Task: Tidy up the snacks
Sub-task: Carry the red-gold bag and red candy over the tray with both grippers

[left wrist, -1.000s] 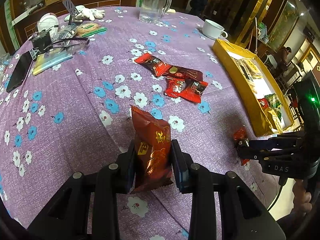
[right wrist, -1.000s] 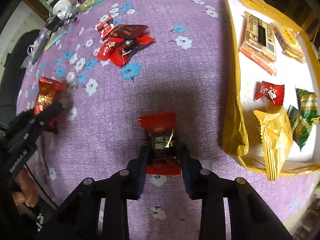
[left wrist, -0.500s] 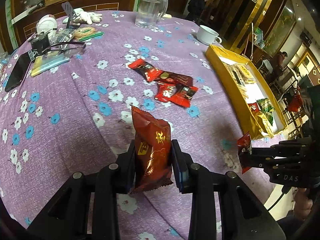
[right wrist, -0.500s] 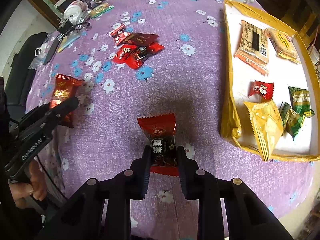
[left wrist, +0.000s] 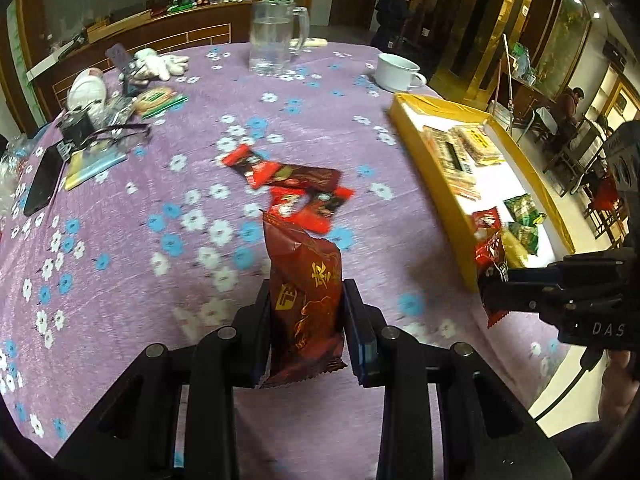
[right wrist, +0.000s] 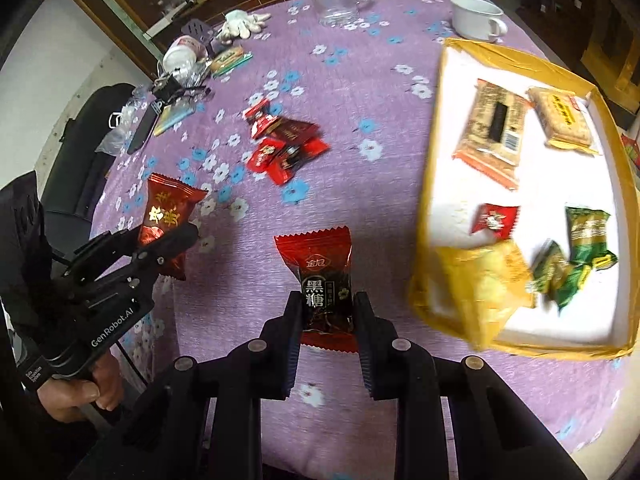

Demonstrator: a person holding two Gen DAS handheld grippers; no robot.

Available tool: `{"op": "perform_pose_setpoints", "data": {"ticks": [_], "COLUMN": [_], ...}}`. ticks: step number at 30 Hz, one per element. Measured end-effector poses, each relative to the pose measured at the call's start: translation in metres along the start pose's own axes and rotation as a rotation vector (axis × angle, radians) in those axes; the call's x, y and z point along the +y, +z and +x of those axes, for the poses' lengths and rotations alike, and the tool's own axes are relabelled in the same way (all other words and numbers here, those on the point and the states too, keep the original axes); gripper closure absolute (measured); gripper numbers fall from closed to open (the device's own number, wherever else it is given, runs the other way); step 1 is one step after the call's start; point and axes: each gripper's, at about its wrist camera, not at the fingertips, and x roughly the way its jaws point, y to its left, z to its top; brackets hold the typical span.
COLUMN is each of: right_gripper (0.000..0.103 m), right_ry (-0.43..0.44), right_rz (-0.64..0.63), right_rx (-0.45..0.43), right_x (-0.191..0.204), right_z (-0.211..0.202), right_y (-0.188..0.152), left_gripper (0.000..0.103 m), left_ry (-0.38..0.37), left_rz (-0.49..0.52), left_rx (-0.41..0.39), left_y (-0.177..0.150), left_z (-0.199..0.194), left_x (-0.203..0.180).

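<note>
My left gripper (left wrist: 306, 304) is shut on a dark red snack packet (left wrist: 306, 280) with gold print, held upright above the purple flowered tablecloth (left wrist: 120, 280). The same packet (right wrist: 166, 220) shows at the left of the right wrist view. My right gripper (right wrist: 327, 308) is shut on a small red and black candy (right wrist: 324, 280), also lifted off the cloth; that candy (left wrist: 491, 264) appears at the right of the left wrist view. A yellow-rimmed tray (right wrist: 430, 160) on the right holds several snacks. A pile of red packets (right wrist: 284, 144) lies mid-table.
A glass mug (left wrist: 276, 38) and a white cup (left wrist: 398, 72) stand at the far side. A phone (left wrist: 42, 180), glasses, a white glove (left wrist: 158, 66) and other small items crowd the far left. A hand (right wrist: 80, 396) grips the left tool's handle.
Both grippers have risen from the cloth with their snacks held. The tray and the pile of red packets now sit lower and closer in the left wrist view.
</note>
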Motion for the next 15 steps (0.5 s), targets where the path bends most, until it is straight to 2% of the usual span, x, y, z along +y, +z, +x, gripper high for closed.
{"op": "perform_pose_setpoints", "data": {"ticks": [8, 15], "right_gripper": [0.077, 0.077], "right_ry": [0.038, 0.029], "right_rz": [0.095, 0.23], "right_rx": [-0.061, -0.104], "right_x": [-0.066, -0.132], "right_z": [-0.033, -0.053], "right_y": [-0.005, -0.015], "left_gripper": [0.074, 0.074], "left_ry": [-0.024, -0.094], "left_rz": [0.059, 0.129], "left_rx": [-0.011, -0.004], "left_y": [0.02, 0.04], "left_z": [0.003, 0.01], "left_x": [-0.06, -0.118]}}
